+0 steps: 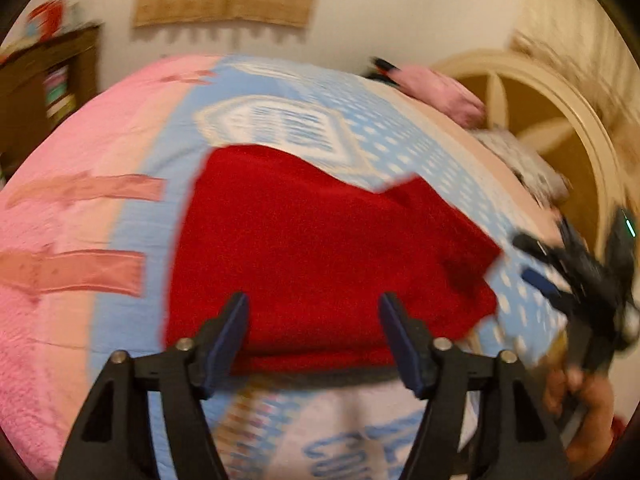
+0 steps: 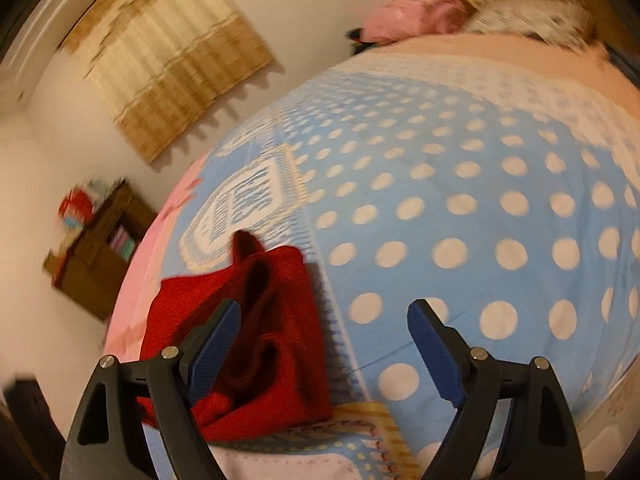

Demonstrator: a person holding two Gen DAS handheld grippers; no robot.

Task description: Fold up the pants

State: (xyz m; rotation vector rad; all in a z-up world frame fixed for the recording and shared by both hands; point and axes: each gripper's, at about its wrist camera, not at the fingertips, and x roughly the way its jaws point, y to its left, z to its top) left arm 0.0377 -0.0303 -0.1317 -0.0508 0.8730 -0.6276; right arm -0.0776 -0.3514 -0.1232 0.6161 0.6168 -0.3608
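Observation:
The red pants (image 1: 320, 256) lie folded in a compact pile on the blue polka-dot blanket (image 1: 420, 148). My left gripper (image 1: 314, 304) is open and empty, hovering over the pile's near edge. In the right wrist view the pants (image 2: 260, 332) lie at the lower left, with loose folds on top. My right gripper (image 2: 324, 312) is open and empty, above the blanket (image 2: 480, 200) just right of the pants. The right gripper also shows in the left wrist view (image 1: 560, 272), blurred, past the pile's right edge.
A pink blanket (image 1: 60, 208) covers the bed's left side. A pink plush toy (image 2: 416, 16) and a grey patterned pillow (image 2: 532, 20) lie at the headboard (image 1: 560, 120). A wooden shelf (image 2: 100, 252) stands by the wall beside the bed.

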